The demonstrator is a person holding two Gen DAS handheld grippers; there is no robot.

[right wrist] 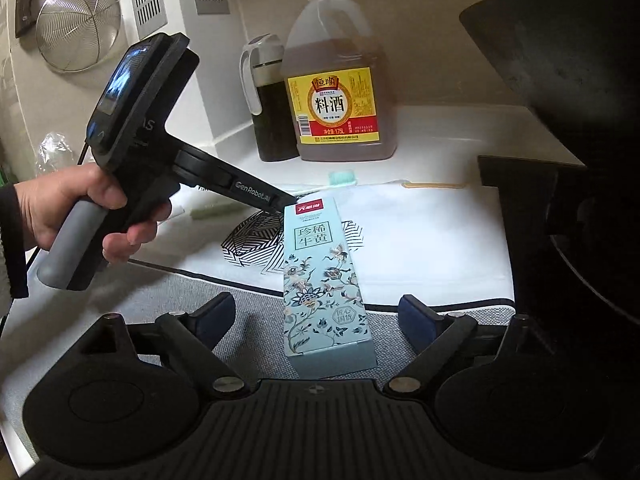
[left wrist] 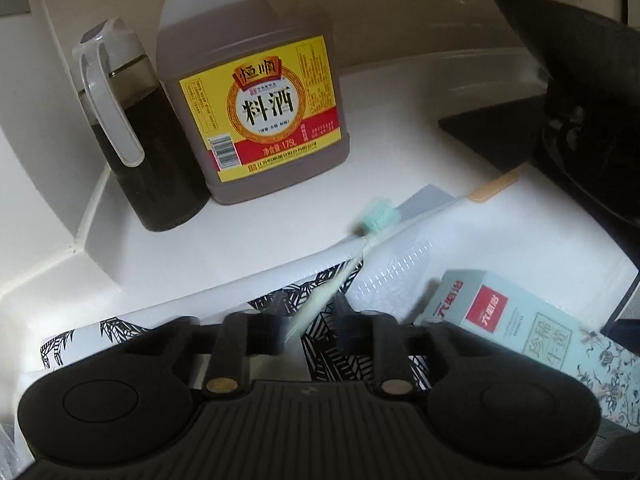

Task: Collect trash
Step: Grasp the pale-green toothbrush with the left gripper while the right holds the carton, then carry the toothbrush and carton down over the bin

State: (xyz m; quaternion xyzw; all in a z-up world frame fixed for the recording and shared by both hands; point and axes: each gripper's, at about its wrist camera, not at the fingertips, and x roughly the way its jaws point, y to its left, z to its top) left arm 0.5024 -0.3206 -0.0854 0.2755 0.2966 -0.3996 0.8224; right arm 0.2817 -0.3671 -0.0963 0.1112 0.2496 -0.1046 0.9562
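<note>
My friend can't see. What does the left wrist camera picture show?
The left gripper is pinched on the pale handle of a toothbrush with a green head, above a white patterned bag. Behind stand a big cooking wine jug and a dark sauce bottle; a pale blue box lies at right.

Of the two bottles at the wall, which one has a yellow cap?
The big cooking-wine jug with the yellow-and-red label has it; the slimmer dark sauce dispenser to its left has a grey flip lid and handle.
</note>
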